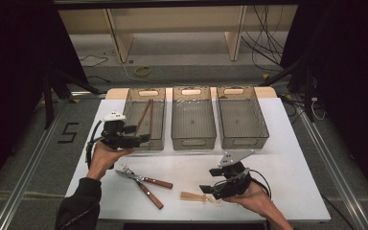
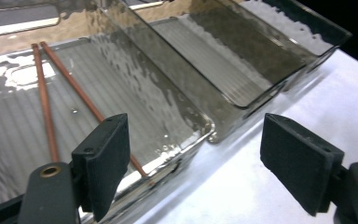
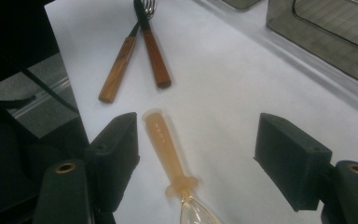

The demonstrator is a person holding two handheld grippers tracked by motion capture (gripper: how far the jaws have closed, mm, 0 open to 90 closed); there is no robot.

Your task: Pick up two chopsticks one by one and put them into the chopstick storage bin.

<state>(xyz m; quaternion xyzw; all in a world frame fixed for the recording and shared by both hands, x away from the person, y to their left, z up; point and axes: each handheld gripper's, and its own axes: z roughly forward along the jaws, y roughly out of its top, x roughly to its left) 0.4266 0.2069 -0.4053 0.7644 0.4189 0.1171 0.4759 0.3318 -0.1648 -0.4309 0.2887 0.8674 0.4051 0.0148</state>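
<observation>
At lower centre of the high view, the right tongs (image 1: 210, 190) hang spread just over a pale amber spoon (image 1: 197, 197) lying flat on the white counter (image 1: 287, 172). Seen from the right gripper view, the spoon (image 3: 170, 156) lies between the two pads, nearer the left one, with nothing pressing on it. Its handle is thin and lies flush with the counter, so I judge the main risk is that the pads close above it and come away with nothing, or that one pad meets it first and skates it sideways. The glossy bowl end at the bottom of that view could also twist out of a pinch taken too near it.

Toward the left of the high view, the left tongs (image 1: 144, 139) sit at the near rim of the leftmost bin (image 1: 159, 96), spread with nothing between them. A pair of brown chopsticks (image 1: 145, 115) lies inside that bin, slanted against its floor. Moving back carelessly, a pad could catch the bin wall and drag the light container across the counter.

Between the two hands lie a fork (image 1: 144, 178) and a knife (image 1: 146, 189) with wooden handles, crossed near their metal ends. Picking up one may disturb or drag the other.
</observation>
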